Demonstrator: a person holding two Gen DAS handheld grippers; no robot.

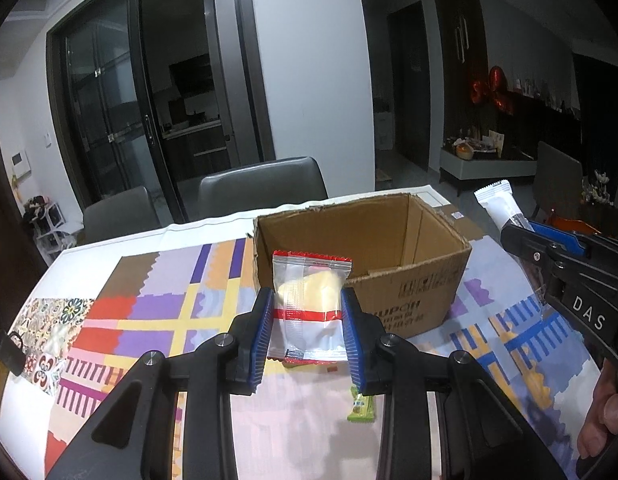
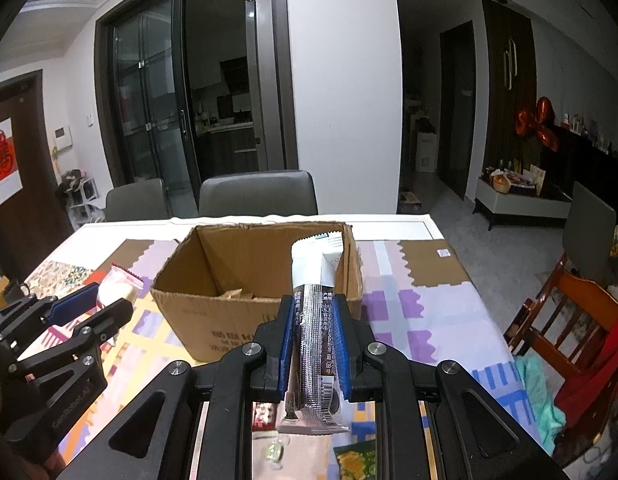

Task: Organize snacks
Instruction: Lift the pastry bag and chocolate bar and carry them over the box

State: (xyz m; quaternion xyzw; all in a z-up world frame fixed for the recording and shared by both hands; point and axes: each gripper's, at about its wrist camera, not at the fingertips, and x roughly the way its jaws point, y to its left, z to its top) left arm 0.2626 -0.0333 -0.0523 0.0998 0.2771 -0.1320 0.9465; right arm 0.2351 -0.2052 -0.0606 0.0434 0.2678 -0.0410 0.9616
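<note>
The left hand-held gripper (image 1: 307, 320) squeezes a clear snack packet (image 1: 309, 304) with red edges, held up in the air just in front of the open cardboard box (image 1: 413, 280). The right hand-held gripper (image 2: 313, 336) is clamped tight on a long snack bar (image 2: 315, 320) above the box's near edge. The box sits on the desk (image 1: 157, 308), with free room on both sides.
</note>
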